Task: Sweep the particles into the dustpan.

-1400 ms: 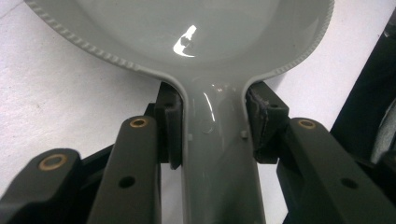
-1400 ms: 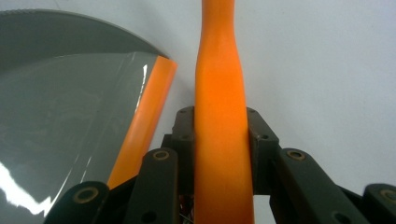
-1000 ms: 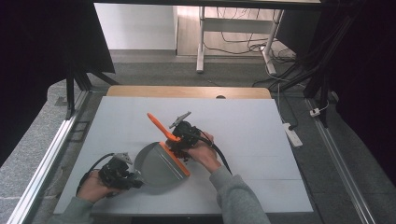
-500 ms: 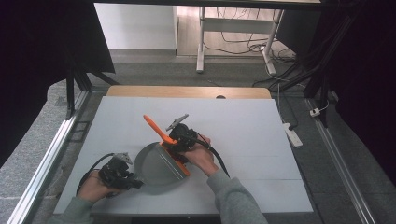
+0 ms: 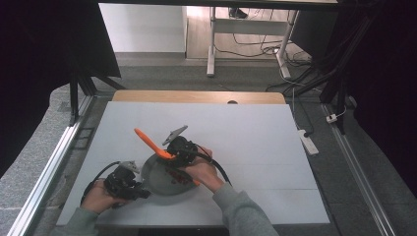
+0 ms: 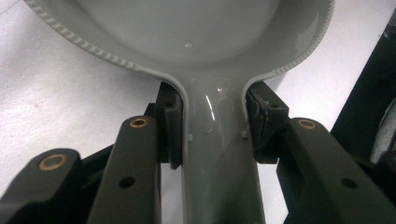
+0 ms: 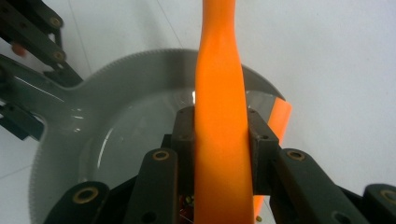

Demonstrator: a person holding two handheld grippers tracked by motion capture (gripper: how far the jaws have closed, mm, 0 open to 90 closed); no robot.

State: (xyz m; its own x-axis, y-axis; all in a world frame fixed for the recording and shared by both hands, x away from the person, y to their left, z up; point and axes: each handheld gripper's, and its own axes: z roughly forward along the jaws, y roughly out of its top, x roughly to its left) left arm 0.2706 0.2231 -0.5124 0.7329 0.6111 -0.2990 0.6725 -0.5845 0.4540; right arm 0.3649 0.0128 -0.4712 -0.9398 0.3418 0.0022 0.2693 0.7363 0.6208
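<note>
A grey pan (image 5: 158, 176) with a ribbed rim rests on the white table (image 5: 255, 132). My left gripper (image 5: 127, 184) is shut on the pan's handle (image 6: 217, 182), its pads pressing both sides just below the bowl (image 6: 201, 32). Over the pan's right side, my right gripper (image 5: 180, 147) is shut on an orange spatula (image 5: 149, 140). In the right gripper view the spatula's handle (image 7: 219, 93) rises between the pads and its flat blade (image 7: 279, 117) shows low at the pan's (image 7: 70, 154) far rim. Small reddish bits (image 5: 180, 178) lie in the pan, partly hidden by the right hand.
The table's wooden far edge (image 5: 196, 96) has a small hole in it. A white power strip (image 5: 308, 142) lies on the floor to the right, and a metal rail (image 5: 54, 162) runs along the left side. The left gripper (image 7: 32, 32) sits at the upper left of the right gripper view.
My right gripper has carried the orange spatula leftward, further over the pan. The left gripper and the pan have stayed put.
</note>
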